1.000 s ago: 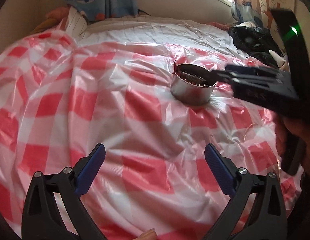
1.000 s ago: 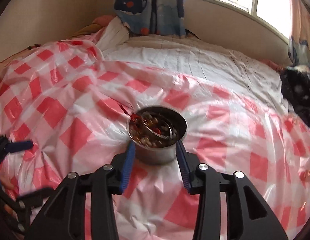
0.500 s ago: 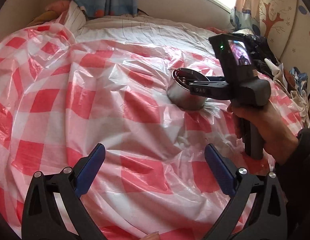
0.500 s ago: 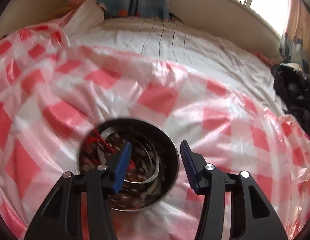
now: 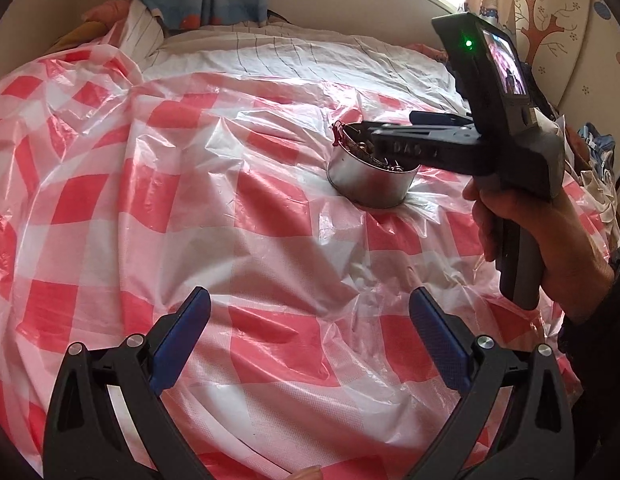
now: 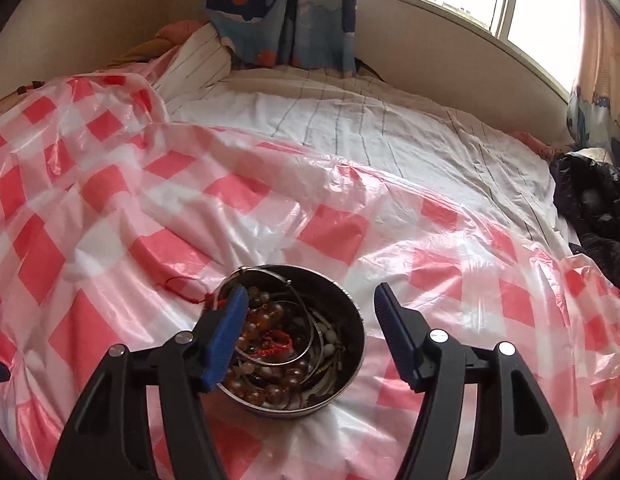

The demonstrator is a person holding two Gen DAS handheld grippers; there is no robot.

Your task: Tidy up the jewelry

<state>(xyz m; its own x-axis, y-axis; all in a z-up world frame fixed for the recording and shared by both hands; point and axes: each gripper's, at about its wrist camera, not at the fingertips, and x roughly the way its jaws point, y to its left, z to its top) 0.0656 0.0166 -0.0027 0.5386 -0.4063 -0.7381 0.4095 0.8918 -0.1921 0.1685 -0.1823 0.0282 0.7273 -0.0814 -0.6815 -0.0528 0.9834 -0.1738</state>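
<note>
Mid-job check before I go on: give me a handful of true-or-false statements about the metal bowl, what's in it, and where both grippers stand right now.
1. The metal bowl stands upright on the red-checked plastic sheet. True.
2. The bowl is empty. False: it holds bead strings and thin metal bangles.
3. The right gripper is clamped on the bowl's wall. False: its jaws are opening, one finger over the bowl and one outside, pressing nothing.
4. The left gripper is open, holding nothing, well short of the bowl. True.
5. A red cord trails over the bowl's rim onto the sheet. True.
</note>
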